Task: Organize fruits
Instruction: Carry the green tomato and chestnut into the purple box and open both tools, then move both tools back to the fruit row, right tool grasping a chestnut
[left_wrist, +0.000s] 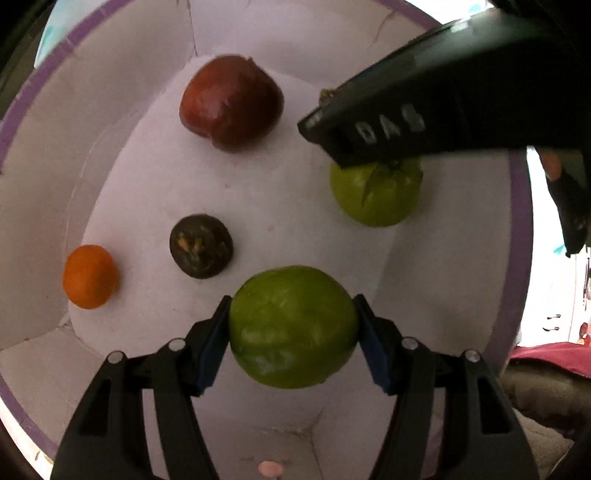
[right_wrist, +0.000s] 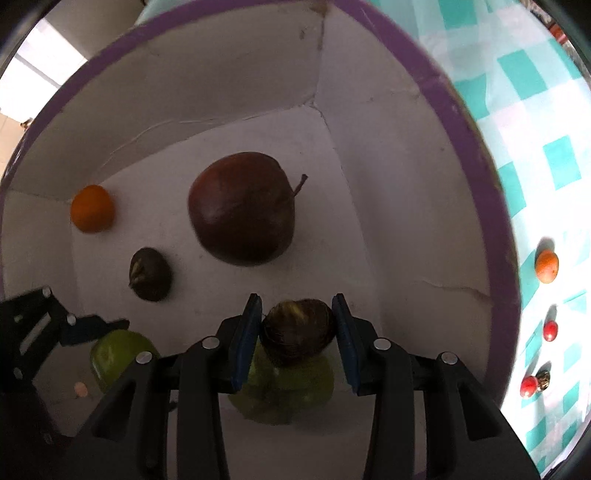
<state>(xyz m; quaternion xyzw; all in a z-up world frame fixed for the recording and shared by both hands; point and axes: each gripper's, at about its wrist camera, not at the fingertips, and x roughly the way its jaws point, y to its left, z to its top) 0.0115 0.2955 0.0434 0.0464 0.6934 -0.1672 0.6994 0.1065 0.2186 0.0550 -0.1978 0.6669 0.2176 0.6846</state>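
A white box with a purple rim (left_wrist: 66, 48) holds fruit. My left gripper (left_wrist: 293, 328) is shut on a green fruit (left_wrist: 293, 326) inside the box. My right gripper (right_wrist: 297, 334) is shut on a dark brown fruit (right_wrist: 297, 332), above a second green fruit (right_wrist: 288, 387) that also shows in the left wrist view (left_wrist: 376, 194). On the box floor lie a red apple (left_wrist: 231, 101) (right_wrist: 242, 208), a small orange (left_wrist: 90, 277) (right_wrist: 92, 208) and another dark brown fruit (left_wrist: 201, 245) (right_wrist: 149, 273). The right gripper's body (left_wrist: 443, 107) hangs over the box.
Outside the box, on a teal and white checked cloth (right_wrist: 535, 110), lie a small orange fruit (right_wrist: 546, 266) and several small red fruits (right_wrist: 549, 330). The box walls (right_wrist: 406, 184) stand close on all sides. A pink spot (left_wrist: 271, 468) marks the near wall.
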